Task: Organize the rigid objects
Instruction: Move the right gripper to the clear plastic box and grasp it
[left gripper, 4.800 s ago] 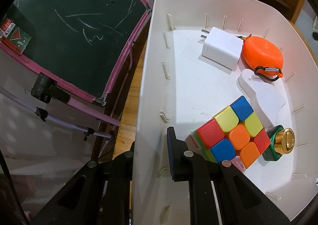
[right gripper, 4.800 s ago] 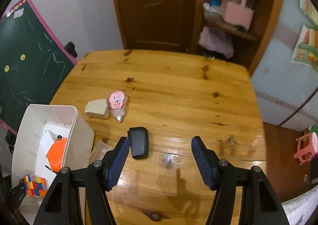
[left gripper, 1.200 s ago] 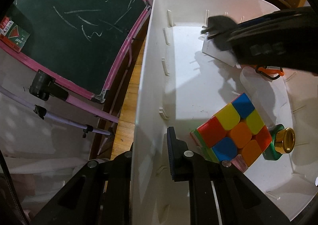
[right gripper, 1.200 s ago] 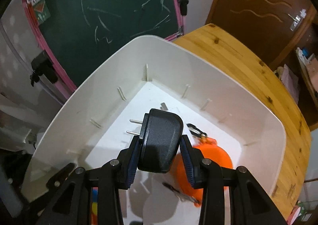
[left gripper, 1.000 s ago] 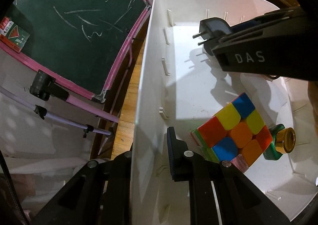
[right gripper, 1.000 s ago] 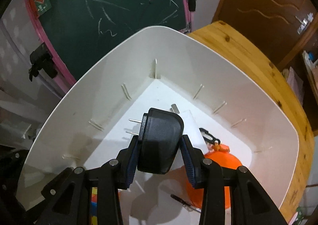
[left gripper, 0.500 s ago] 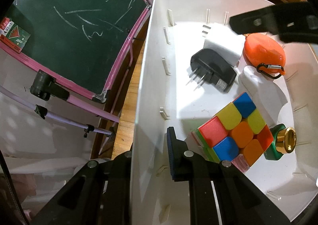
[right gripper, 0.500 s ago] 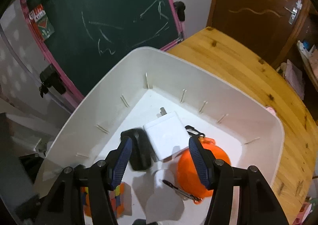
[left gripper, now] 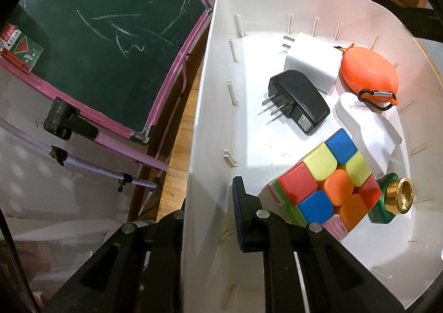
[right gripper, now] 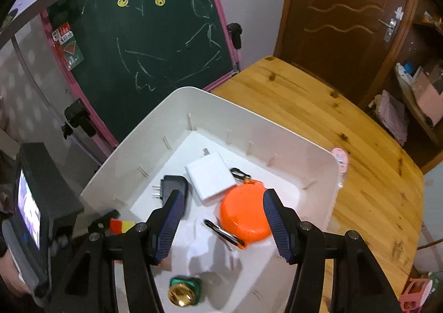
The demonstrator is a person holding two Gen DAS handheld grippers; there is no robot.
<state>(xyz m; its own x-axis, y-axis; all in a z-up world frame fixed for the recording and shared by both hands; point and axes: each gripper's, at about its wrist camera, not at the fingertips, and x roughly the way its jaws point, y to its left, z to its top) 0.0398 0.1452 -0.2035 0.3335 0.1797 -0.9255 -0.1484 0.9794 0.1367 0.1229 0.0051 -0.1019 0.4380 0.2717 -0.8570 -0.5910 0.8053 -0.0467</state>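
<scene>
A white bin (left gripper: 210,97) (right gripper: 318,163) holds a black plug adapter (left gripper: 299,101) (right gripper: 173,185), a white charger (left gripper: 313,62) (right gripper: 211,181), an orange case with a carabiner (left gripper: 369,75) (right gripper: 245,212), a colour cube (left gripper: 326,180) (right gripper: 120,225), a green bottle with a gold cap (left gripper: 391,201) (right gripper: 184,292) and a white flat piece (left gripper: 365,126). My left gripper (left gripper: 210,202) is shut on the bin's near wall. My right gripper (right gripper: 221,216) is open and empty above the bin.
A green chalkboard with a pink frame (left gripper: 105,28) (right gripper: 155,44) stands left of the bin. The bin sits at the corner of a wooden table (right gripper: 346,130). A pink packet (right gripper: 340,158) lies just behind the bin's far corner. A brown door (right gripper: 340,14) is behind.
My right gripper carried the black plug adapter from the table into the bin, let it go beside the white charger, and has risen away open. The left gripper has kept still.
</scene>
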